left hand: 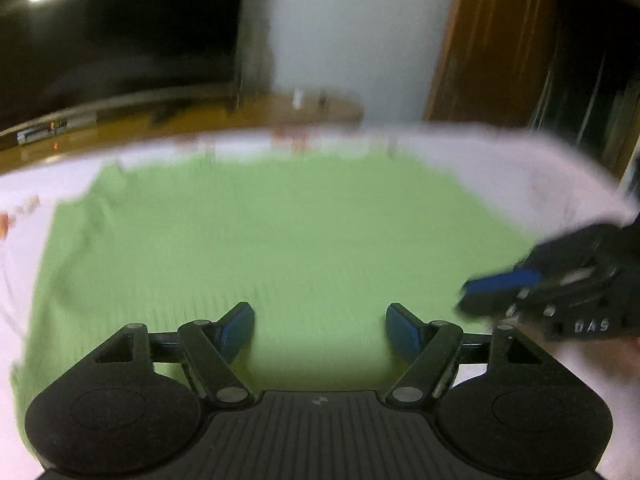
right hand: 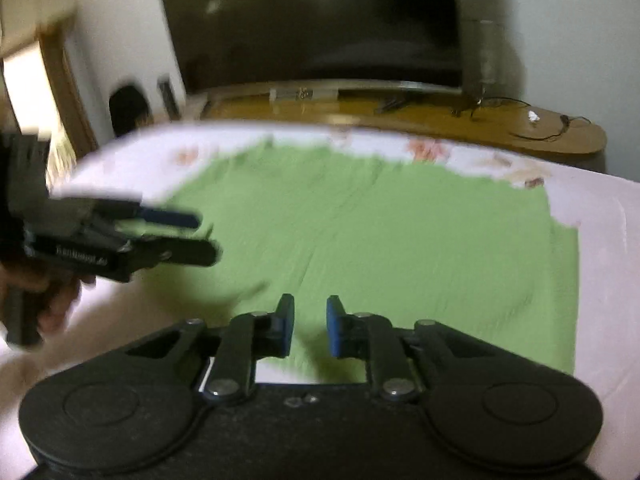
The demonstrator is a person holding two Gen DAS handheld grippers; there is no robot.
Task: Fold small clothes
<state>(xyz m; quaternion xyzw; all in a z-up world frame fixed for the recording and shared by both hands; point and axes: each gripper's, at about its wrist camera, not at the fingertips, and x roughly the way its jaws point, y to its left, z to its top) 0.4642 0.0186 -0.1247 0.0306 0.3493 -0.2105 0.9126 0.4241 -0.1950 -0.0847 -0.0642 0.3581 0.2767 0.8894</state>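
Note:
A light green garment (left hand: 280,240) lies spread flat on a pale sheet (left hand: 500,152); the right wrist view shows the garment (right hand: 380,232) too. My left gripper (left hand: 320,316) hovers over its near edge, jaws wide apart, with nothing pinched between the blue pads (left hand: 240,324). In the right wrist view, the left gripper (right hand: 196,234) comes in from the left, held by a hand (right hand: 48,300). My right gripper (right hand: 310,308) is over the near edge too, its pads (right hand: 334,328) a narrow gap apart, and only cloth below shows through. The right gripper (left hand: 468,296) appears blurred at the right of the left wrist view.
The sheet has a floral print along its far edge (right hand: 424,148). Behind it stands a wooden TV stand (right hand: 440,120) with a dark television (right hand: 312,24) and cables. A wooden door frame (left hand: 480,40) and dark shelving are at the far right.

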